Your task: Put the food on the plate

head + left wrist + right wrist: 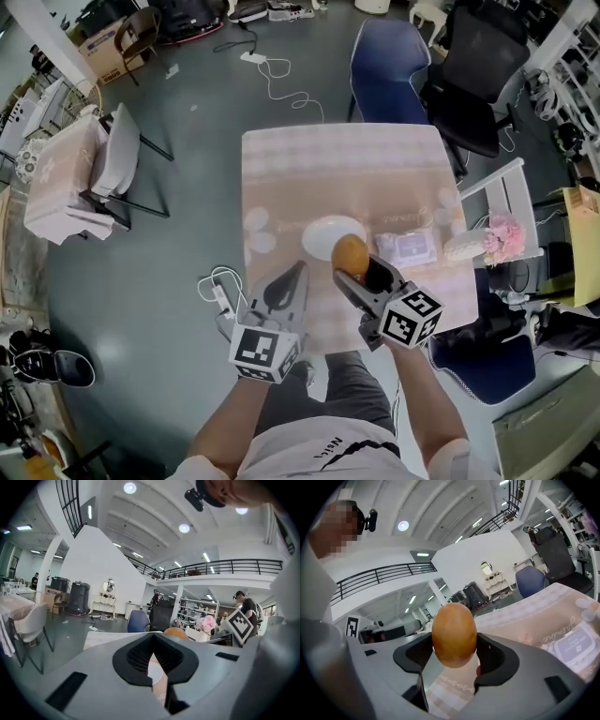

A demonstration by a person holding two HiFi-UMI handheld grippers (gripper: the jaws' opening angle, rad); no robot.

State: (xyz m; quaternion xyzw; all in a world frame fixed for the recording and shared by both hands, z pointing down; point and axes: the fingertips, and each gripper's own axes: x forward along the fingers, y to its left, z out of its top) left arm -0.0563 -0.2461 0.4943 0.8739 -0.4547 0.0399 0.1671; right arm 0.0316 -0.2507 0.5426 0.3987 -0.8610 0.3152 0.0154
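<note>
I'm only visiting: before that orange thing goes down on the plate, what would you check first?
1. Grip: the right gripper has its jaws closed on both sides of the orange food. Ok.
2. White plate is bare, with room for the food. Ok.
3. Food over the plate: in the head view it overlaps the plate's near edge; its height above the plate, cannot tell.
4. Left gripper sits beside the plate, jaws together, holding nothing. Ok.
5. Packet lies apart from the plate. Ok.
</note>
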